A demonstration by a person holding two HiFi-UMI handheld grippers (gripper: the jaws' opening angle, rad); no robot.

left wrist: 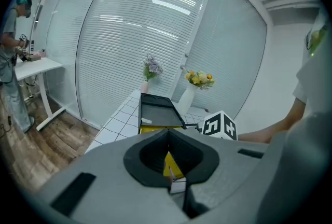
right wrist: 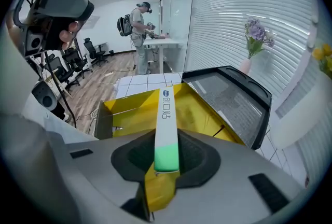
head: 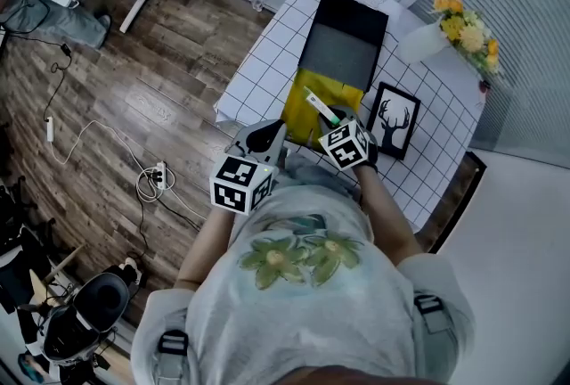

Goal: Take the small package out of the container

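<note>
A person (head: 303, 285) at a checked counter (head: 267, 62) lifts a slim white-and-green package (right wrist: 165, 124) from a yellow container (right wrist: 124, 109) whose black lid (head: 349, 34) stands open. The right tool (right wrist: 163, 173) is clamped on the package's green end, with a yellow strip (right wrist: 158, 192) caught beneath it. The package slants up over the container's inside, its far end not yet past the rim. The left tool (left wrist: 174, 176) looks closed on the container's near yellow edge, apparently steadying it. The grasp appears done and the lift begun; carrying the package clear and setting it down remains.
</note>
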